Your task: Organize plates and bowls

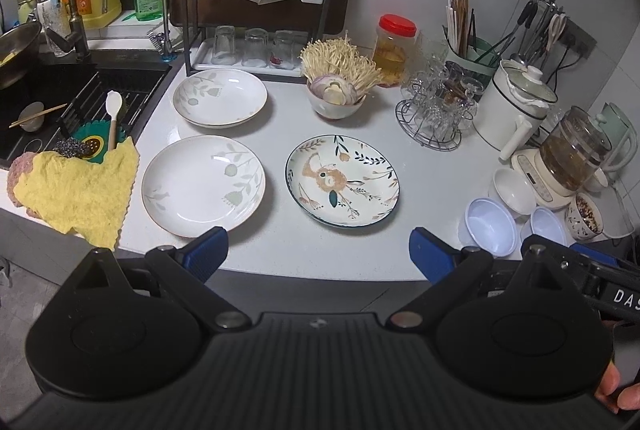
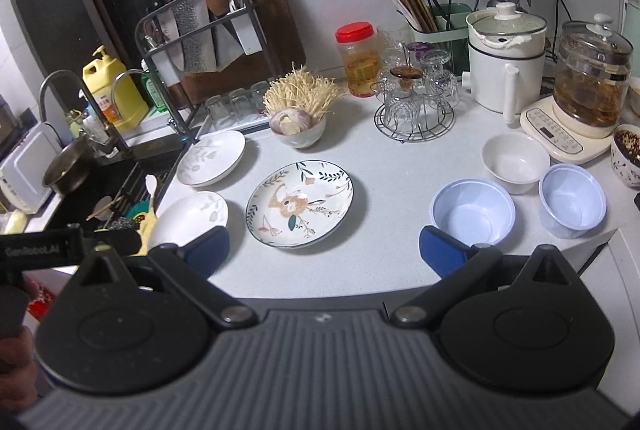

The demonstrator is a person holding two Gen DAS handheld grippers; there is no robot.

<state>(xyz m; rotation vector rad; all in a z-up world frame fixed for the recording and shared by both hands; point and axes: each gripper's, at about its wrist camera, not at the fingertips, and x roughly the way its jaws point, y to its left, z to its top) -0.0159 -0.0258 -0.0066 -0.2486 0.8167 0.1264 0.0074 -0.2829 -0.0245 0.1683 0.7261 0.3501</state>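
Observation:
Two white leaf-print plates lie on the counter: a far one (image 1: 220,97) (image 2: 211,158) and a near one (image 1: 203,184) (image 2: 192,216). A floral plate with a dark rim (image 1: 342,180) (image 2: 300,203) lies in the middle. At the right stand two pale blue plastic bowls (image 2: 473,216) (image 2: 572,199) and a white ceramic bowl (image 2: 515,157) (image 1: 514,190). My left gripper (image 1: 318,250) is open and empty above the counter's front edge. My right gripper (image 2: 324,246) is open and empty, near the larger blue bowl.
A bowl of enoki mushrooms and onion (image 1: 338,86) stands behind the plates. A glass rack (image 1: 436,110), a white pot (image 2: 506,62), a kettle (image 2: 588,86) and a patterned bowl (image 2: 626,158) stand at the right. The sink (image 1: 60,102) and a yellow cloth (image 1: 80,186) lie left.

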